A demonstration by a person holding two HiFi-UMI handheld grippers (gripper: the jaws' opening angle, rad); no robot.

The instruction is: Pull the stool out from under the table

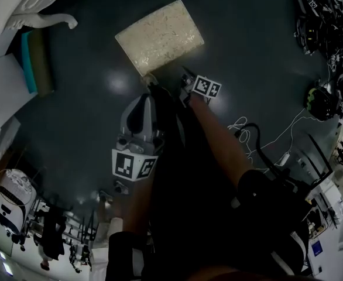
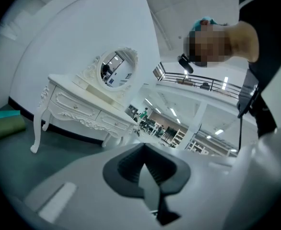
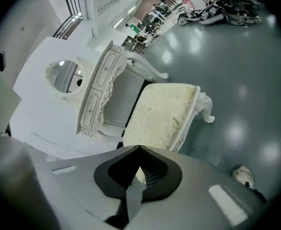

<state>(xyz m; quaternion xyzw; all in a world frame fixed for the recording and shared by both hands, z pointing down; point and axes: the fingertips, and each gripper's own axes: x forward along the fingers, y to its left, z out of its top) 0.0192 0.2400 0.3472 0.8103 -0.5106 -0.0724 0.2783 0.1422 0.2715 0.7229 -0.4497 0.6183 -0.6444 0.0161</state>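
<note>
- Desk [image 2: 78, 110]: white and carved, set against the wall at the left. No stool is seen under it in the left gripper view.
- Left claw [image 2: 143, 150]: the jaws are closed together with nothing held. It is aimed at the desk, not the stool.
- Stool [image 1: 160, 37]: the cream cushion is stood on the dark floor [image 1: 247, 51], out of the knee space, with its far end near the desk front.
- Right claw [image 3: 139, 152]: the jaws are shut on nothing. The stool's near edge is seen just beyond the tips.
- Step judged: the pull looks done. If more clearance is wanted, the jaws must be opened, the near edge gripped and drawn straight back.
</note>
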